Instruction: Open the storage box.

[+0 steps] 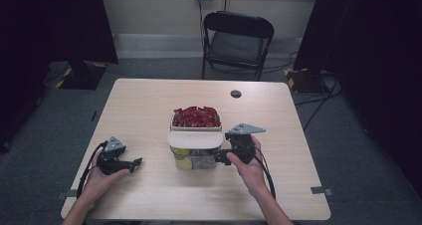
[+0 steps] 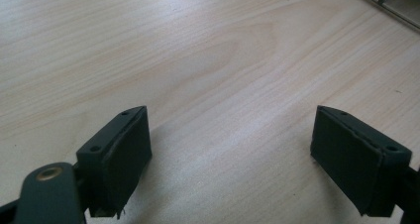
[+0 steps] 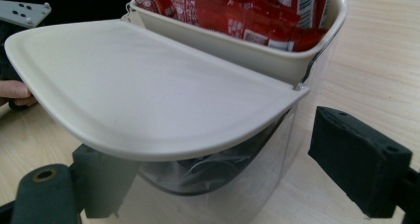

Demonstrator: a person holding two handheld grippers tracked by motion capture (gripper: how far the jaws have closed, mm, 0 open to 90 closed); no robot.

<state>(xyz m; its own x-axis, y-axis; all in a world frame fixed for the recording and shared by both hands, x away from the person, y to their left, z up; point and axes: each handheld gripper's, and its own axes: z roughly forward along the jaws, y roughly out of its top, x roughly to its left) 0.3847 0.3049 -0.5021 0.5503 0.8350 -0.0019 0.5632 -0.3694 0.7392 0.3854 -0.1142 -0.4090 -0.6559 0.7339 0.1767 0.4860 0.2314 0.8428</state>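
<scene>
Right gripper [image 3: 218, 184]: fingers spreading wide around the clear plastic container [image 3: 233, 184], under its cream hinged lid [image 3: 148, 90].
Left gripper [image 2: 230, 159]: fingers gaping, resting on the pale wooden worktop [image 2: 198, 60].
Upper tray [image 3: 277, 55]: holding red sachets [image 3: 237, 6].

Lower compartment of the clear plastic container [image 3: 223, 184] is covered by its cream hinged lid [image 3: 148, 90]; contents behind the wall are too blurred to be identified. Red sachets [image 3: 237, 11] are cut off by the top edge in the right gripper view. Right gripper [image 3: 218, 179]: left jaw partly hidden under the lid. Yellow items [image 1: 183, 158] in the high view are too small to be made out.
</scene>
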